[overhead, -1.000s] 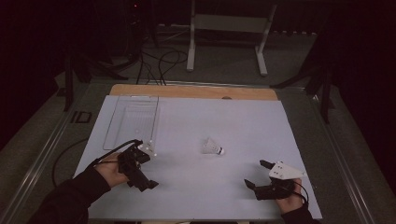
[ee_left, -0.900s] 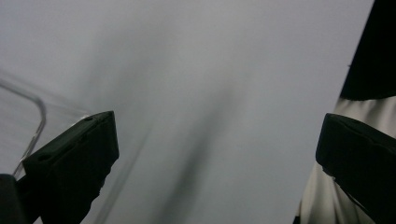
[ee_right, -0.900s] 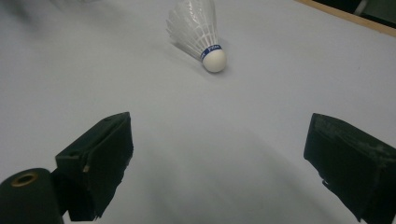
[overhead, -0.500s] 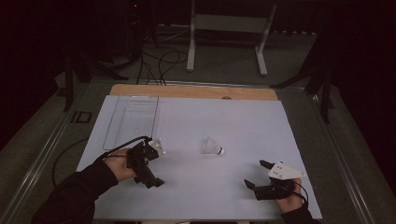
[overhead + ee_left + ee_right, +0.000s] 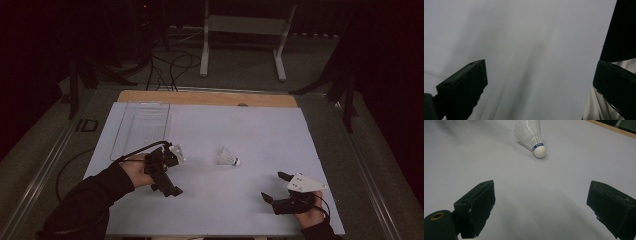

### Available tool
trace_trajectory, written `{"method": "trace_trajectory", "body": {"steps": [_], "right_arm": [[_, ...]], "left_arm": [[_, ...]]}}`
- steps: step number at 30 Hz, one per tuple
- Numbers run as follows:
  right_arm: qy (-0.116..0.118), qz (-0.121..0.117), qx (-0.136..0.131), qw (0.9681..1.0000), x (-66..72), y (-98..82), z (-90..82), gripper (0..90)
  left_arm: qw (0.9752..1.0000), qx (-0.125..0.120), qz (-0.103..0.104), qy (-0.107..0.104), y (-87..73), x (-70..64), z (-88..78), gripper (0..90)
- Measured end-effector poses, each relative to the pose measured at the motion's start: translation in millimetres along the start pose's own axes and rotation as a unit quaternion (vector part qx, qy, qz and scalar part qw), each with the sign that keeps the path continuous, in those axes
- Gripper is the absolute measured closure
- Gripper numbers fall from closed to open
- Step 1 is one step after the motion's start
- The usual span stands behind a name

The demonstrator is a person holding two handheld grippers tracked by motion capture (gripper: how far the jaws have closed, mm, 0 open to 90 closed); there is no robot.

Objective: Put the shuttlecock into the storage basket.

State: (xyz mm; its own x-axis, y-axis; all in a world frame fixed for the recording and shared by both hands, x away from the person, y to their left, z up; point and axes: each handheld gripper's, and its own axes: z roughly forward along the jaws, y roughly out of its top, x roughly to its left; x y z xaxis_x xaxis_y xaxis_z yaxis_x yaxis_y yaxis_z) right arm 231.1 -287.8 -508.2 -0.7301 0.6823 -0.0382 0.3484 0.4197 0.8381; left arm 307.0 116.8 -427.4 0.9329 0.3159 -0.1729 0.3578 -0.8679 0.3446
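A: What's changed? 
B: The left hand-held gripper [image 5: 170, 172] has swung down and a little right since a second ago, its jaws apart over bare bench [image 5: 260, 135] (nothing between them). I'd judge it's repositioning, not grasping.
A: And the shuttlecock [image 5: 227, 157]?
B: It hasn't moved: mid-bench, lying on its side, between the two grippers. Its long axis runs left-right, cork pointing right, feathers left. The right hand-held gripper [image 5: 277, 187] rests near, jaws apart and empty.
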Motion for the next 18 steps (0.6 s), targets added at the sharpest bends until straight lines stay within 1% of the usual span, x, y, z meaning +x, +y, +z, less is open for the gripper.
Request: {"method": "trace_trajectory", "body": {"steps": [6, 8, 9, 14, 18], "right_arm": [[0.000, 0.001, -0.001, 1.0000, 0.0, 0.1, -0.1, 8.0], [0.001, 0.001, -0.001, 1.0000, 0.0, 0.1, -0.1, 8.0], [0.001, 0.001, -0.001, 1.0000, -0.1, 0.0, -0.1, 8.0], [0.000, 0.001, -0.001, 1.0000, 0.0, 0.0, 0.1, 8.0], [0.000, 0.001, -0.001, 1.0000, -0.1, -0.1, -0.1, 8.0]], "left_arm": [[1.0000, 0.003, 0.005, -0.004, 8.1, 2.7, 1.0, 0.1], [0.9999, 0.003, 0.003, -0.010, 10.1, 3.7, 1.8, 0.1], [1.0000, 0.005, 0.001, -0.008, 11.1, 4.1, 2.4, 0.1], [0.9999, 0.011, 0.008, -0.001, 16.6, 6.1, 4.6, 0.1], [0.9999, 0.015, 0.008, -0.003, 21.7, 6.5, 6.1, 0.1]]}}
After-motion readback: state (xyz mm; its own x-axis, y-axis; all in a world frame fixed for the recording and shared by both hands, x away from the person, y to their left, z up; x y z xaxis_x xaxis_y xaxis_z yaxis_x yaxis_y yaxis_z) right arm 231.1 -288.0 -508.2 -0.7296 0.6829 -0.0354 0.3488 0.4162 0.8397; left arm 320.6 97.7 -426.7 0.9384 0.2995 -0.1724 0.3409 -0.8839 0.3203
